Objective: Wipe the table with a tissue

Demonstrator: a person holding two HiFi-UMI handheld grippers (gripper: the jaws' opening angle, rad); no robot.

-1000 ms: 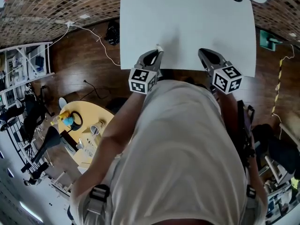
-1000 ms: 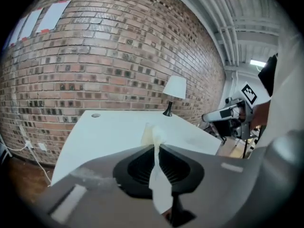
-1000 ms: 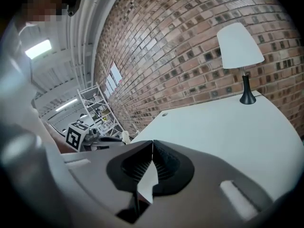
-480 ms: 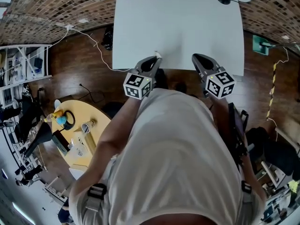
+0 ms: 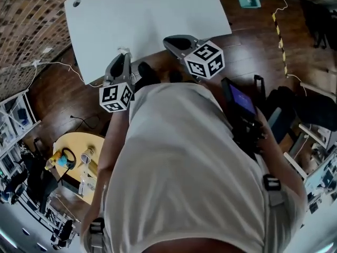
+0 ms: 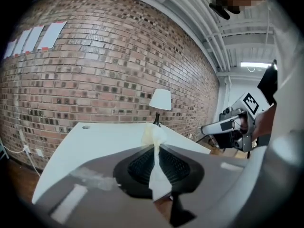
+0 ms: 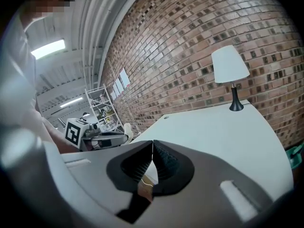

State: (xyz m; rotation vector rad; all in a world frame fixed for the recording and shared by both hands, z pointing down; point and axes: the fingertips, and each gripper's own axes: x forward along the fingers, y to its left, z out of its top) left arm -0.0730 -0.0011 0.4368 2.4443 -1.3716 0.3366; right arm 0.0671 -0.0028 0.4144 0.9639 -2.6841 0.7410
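Note:
The white table [image 5: 147,15] lies ahead of me, its near edge running just under both grippers. My left gripper [image 5: 120,58] is shut on a white tissue [image 5: 124,51], which sticks out past its tips over the table's edge. In the left gripper view the tissue [image 6: 155,161] hangs pinched between the black pads, bunched up at the top, with the table [image 6: 95,137] beyond. My right gripper [image 5: 168,40] hovers at the same edge; in its own view the right gripper [image 7: 152,145] is shut with nothing between the pads.
A lamp [image 7: 230,70] with a white shade stands at the table's far corner. On the wooden floor to the left are a white cable [image 5: 47,65] and a round yellow table [image 5: 73,157] carrying small things. A brick wall [image 6: 95,70] stands behind the table.
Both grippers have moved along the table's near edge and risen a little, the tissue still pinched in the left one. The head view has swung, so the table now lies slanted.

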